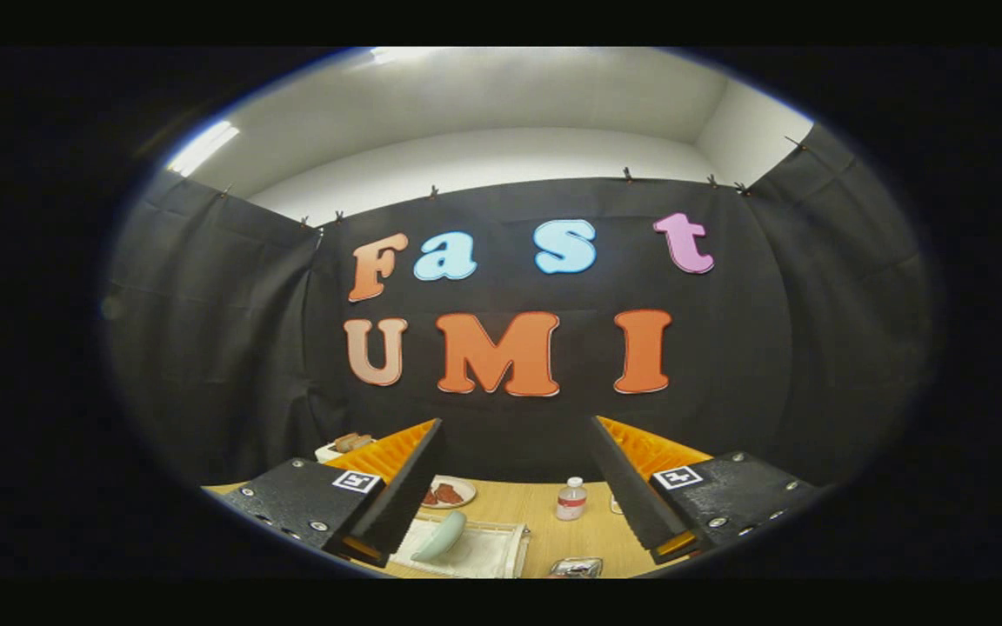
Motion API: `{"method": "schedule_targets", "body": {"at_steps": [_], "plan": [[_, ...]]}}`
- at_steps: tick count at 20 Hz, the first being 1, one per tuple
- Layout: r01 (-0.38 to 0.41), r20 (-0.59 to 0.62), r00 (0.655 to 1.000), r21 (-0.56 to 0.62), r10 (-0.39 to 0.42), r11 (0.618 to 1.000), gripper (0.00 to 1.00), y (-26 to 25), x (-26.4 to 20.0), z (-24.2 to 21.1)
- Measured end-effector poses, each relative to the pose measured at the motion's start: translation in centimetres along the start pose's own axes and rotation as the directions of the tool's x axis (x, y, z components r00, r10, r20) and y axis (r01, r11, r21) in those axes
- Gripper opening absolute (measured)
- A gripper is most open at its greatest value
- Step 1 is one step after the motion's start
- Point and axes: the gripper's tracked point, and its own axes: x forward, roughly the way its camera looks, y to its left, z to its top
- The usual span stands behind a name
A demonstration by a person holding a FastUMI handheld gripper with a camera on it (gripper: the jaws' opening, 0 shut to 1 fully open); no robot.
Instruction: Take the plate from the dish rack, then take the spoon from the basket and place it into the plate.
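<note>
Two fingers of gripper (514,487) held wide apart, nothing gripped | pale curved spoon (440,536) laid in white basket (501,549) | small bottle (571,499) on wooden table (553,539)

This is a staged recording booth, not a real kitchen. Black cloth (205,348) is clipped up as walls below a plain white ceiling (484,104) with strip lights. A wooden table (562,539) carries household props: a small bottle (571,499), a plate of food (447,493) and a white tray (488,552). The gripper (514,487) hangs above the table, fingers spread wide and holding nothing.
</note>
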Motion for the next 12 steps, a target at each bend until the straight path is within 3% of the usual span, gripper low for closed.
{"method": "schedule_targets", "body": {"at_steps": [6,12], "plan": [[-0.046,-0.166,0.984,0.079,0.059,0.996,0.98,1.1,1.7,-3.5],[-0.068,-0.364,0.922,0.181,0.131,0.981,0.97,2.9,3.7,-8.4]]}}
